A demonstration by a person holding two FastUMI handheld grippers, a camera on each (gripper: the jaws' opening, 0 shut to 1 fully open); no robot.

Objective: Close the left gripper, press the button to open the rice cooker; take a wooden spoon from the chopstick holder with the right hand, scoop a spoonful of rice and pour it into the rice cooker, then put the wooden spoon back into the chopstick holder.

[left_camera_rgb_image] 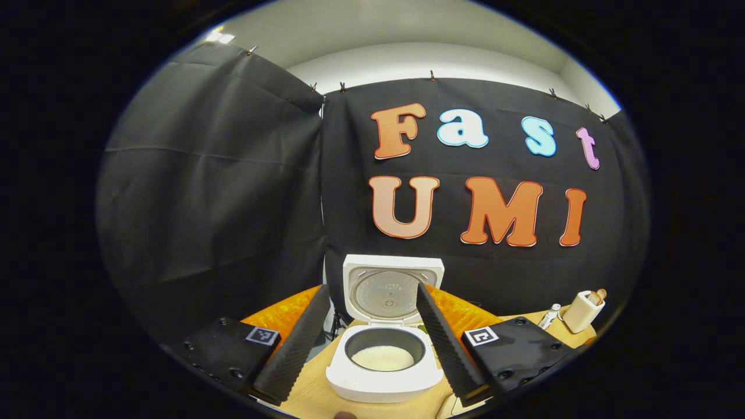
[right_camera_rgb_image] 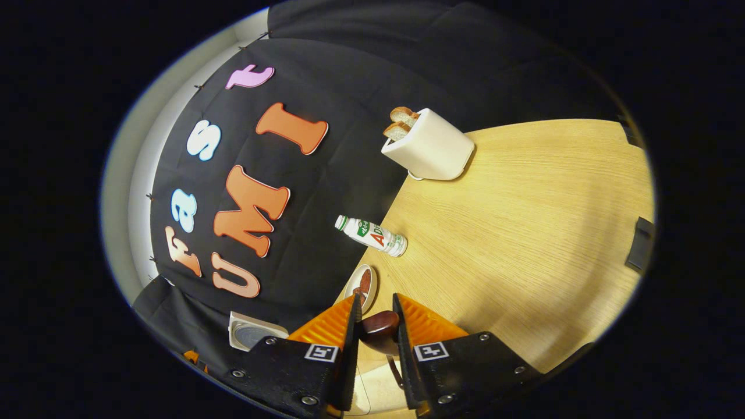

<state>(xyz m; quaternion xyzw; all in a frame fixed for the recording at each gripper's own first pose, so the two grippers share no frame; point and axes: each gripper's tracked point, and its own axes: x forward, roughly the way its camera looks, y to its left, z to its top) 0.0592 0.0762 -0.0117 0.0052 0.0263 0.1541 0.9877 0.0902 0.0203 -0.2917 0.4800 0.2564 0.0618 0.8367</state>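
The left gripper (left_camera_rgb_image: 372, 343) hangs with its fingers spread wide, grasping nothing, framing the rice cooker (left_camera_rgb_image: 384, 364) on the wooden table (left_camera_rgb_image: 317, 390). The cooker stands open just beyond the fingertips: its lid (left_camera_rgb_image: 391, 288) is tipped up and back, and the dark inner pot (left_camera_rgb_image: 385, 348) holds a pale layer of rice (left_camera_rgb_image: 382, 358). Farther off to the right, near the table's back edge, stand a small bottle (left_camera_rgb_image: 549, 317) and a cream toaster (left_camera_rgb_image: 583, 311) with bread poking out of the top; the black cloth wall (left_camera_rgb_image: 233, 192) rises behind.

In the right gripper view, tilted hard to one side, the right gripper (right_camera_rgb_image: 377, 329) is clenched on the wooden spoon (right_camera_rgb_image: 381, 333), both fingers pressing its dark, rounded wood from either side, with a thin stem running down between them towards the camera. Below the fingers lies a pale, grainy patch, possibly rice, though the edge of the view is too cramped to be sure. Just past the fingertips sits a small dish (right_camera_rgb_image: 362, 285) with something reddish-brown in it, then the bottle (right_camera_rgb_image: 372, 235) with its green label, then the toaster (right_camera_rgb_image: 429, 145) holding two slices of bread (right_camera_rgb_image: 400, 122). The cooker's raised lid (right_camera_rgb_image: 253, 333) shows at lower left, against the wall
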